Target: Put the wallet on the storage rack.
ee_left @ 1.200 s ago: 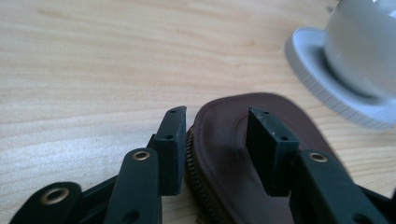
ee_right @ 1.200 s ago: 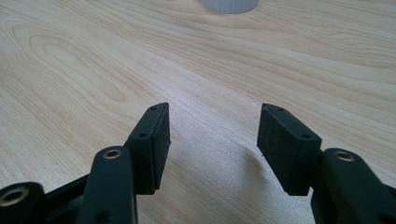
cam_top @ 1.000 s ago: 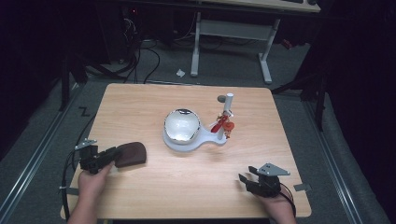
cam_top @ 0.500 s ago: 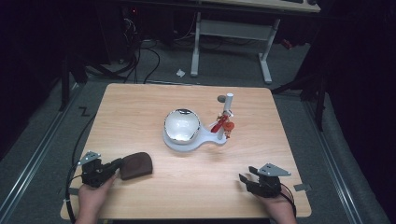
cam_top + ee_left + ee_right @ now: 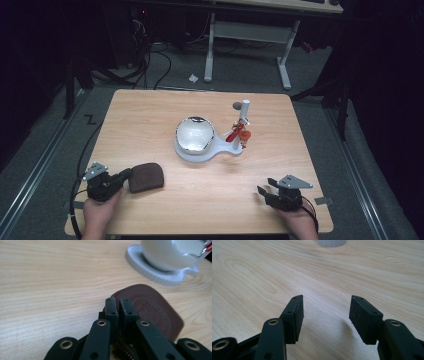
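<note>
A brown leather pad (image 5: 146, 176) with an embossed round mark lies flat near the table's front left. My left gripper (image 5: 126, 174) is at its left edge and has just closed its jaws. In the left gripper view the jaws (image 5: 119, 301) stand pressed together over the near edge of the pad (image 5: 155, 310), shut on it. My right gripper (image 5: 264, 192) rests near the front right edge, jaws apart. In the right gripper view it (image 5: 325, 307) is open over bare wood with nothing between the pads.
A shiny round dome (image 5: 195, 134) sits on a white base (image 5: 220, 152) at the middle of the wooden table (image 5: 150, 115), with a white post (image 5: 244, 111) and a red piece (image 5: 238, 134) to its right. A desk frame and cables are on the floor behind.
The left gripper has drawn back toward the front edge and to the right, and the brown pad came with it. Its jaws closed. The right gripper has stayed put.
</note>
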`<act>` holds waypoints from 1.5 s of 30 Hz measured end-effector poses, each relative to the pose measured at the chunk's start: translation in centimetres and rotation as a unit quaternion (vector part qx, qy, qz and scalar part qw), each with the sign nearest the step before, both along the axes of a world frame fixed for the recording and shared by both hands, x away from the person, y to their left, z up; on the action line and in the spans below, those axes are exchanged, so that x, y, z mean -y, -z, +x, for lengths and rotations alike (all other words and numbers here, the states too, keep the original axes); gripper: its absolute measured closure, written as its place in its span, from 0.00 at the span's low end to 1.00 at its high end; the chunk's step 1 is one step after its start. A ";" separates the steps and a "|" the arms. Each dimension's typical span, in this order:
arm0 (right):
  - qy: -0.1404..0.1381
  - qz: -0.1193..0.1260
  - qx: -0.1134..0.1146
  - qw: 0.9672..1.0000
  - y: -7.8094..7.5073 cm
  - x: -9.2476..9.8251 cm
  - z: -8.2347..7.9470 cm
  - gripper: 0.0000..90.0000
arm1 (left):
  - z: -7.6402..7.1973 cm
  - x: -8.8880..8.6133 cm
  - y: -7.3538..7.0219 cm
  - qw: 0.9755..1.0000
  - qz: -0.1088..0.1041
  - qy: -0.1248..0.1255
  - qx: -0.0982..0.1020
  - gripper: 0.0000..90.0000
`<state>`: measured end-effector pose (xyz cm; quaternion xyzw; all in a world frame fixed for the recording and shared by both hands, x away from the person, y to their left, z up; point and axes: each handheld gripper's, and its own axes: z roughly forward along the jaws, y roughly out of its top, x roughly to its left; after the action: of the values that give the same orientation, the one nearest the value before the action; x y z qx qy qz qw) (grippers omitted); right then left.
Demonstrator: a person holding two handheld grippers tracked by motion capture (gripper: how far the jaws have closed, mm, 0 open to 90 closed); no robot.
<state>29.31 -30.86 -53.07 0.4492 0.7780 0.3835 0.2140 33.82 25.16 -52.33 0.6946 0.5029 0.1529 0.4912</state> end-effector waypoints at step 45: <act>0.005 -0.004 0.025 1.000 -0.6 0.3 -0.3 0.52 | -1.6 5.8 -6.5 0.992 0.028 0.044 0.112 0.97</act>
<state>29.05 -31.20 -52.44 0.4423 0.7716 0.3909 0.2371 32.24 19.33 -45.85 0.7081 0.4090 0.2220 0.5311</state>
